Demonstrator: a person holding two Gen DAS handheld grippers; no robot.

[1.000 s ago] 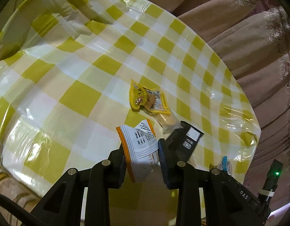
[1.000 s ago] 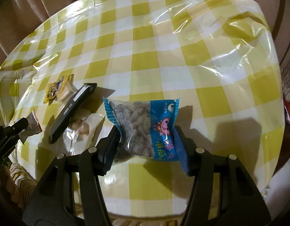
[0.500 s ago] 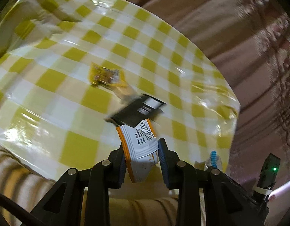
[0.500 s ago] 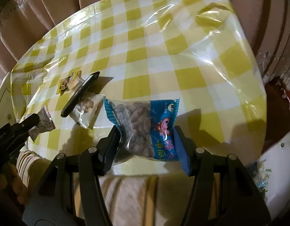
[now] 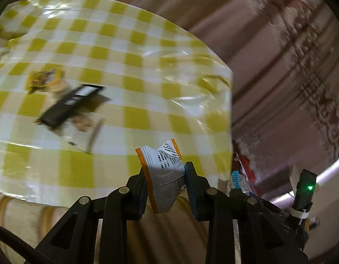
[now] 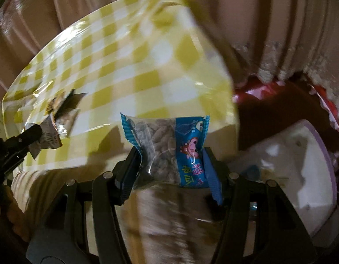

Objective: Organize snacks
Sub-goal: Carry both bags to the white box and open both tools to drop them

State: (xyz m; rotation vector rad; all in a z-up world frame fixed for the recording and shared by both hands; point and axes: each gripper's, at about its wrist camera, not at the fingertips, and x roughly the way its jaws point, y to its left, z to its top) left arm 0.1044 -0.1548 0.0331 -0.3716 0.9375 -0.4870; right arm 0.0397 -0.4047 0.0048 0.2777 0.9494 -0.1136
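My left gripper (image 5: pixel 165 176) is shut on a white snack packet with orange edges (image 5: pixel 163 171), held off the near right edge of the yellow checked table (image 5: pixel 129 70). My right gripper (image 6: pixel 171 160) is shut on a blue and clear packet of nuts (image 6: pixel 167 147), held past the table's right edge. On the table lie a yellow snack packet (image 5: pixel 44 79), a clear packet (image 5: pixel 83 127) and a black flat device (image 5: pixel 70 105). The left gripper with its packet also shows at the left of the right wrist view (image 6: pixel 37 140).
A white bin with a purple rim (image 6: pixel 301 176) stands on the floor right of the table, with red wrapping (image 6: pixel 268 92) behind it. Brown curtains (image 5: pixel 279 55) hang behind the table. A striped cloth (image 6: pixel 169 220) drops below the table edge.
Both grippers have swung right, away from the table centre toward its right edge, each still holding its packet. The white bin has come into the right wrist view.
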